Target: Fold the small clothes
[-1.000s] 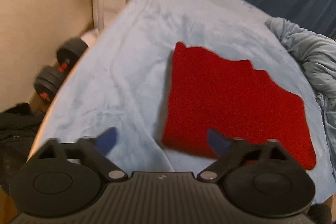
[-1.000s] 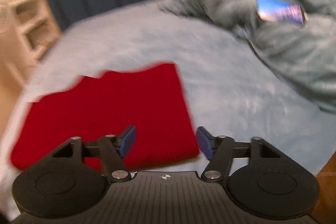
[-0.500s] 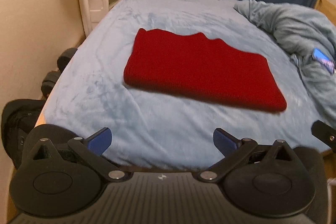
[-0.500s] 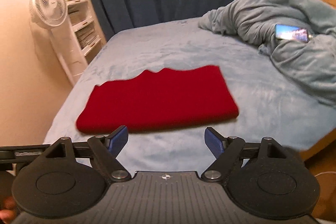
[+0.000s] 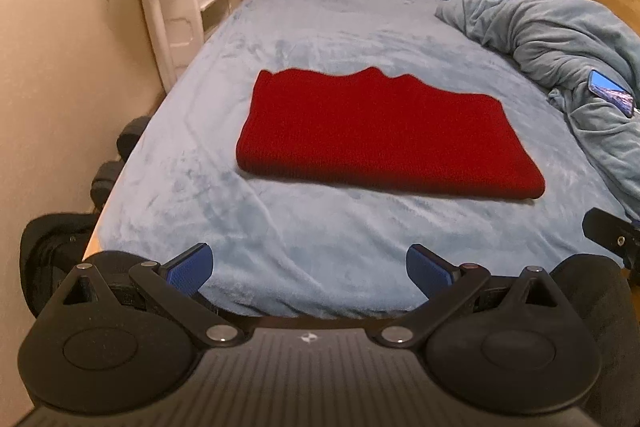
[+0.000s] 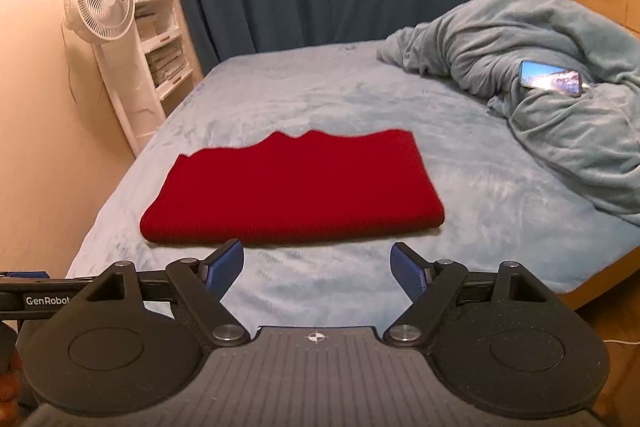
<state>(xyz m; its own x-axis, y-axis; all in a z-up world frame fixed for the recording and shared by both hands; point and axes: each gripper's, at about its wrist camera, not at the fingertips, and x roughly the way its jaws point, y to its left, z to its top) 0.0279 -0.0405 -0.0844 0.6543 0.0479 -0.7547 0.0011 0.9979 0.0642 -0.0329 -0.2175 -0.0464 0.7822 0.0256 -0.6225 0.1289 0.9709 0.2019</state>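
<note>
Holding both grippers clear of the bed, you have the left gripper (image 5: 308, 267) with its ribbed blue fingers (image 5: 188, 269) spread wide and nothing between them; the right gripper (image 6: 318, 265) likewise stands with fingers apart and empty. Your red knit garment (image 6: 292, 189) lies folded flat into a rough rectangle, its near edge thick and rounded, its far edge wavy, near the middle of the plush light-blue bed sheet (image 6: 360, 99), well apart from both grippers. A crumpled grey-blue blanket (image 6: 560, 39) is heaped to the right, with a glossy phone (image 6: 550, 78) resting in its folds. A white fan (image 6: 100, 5) stands at the left.
</note>
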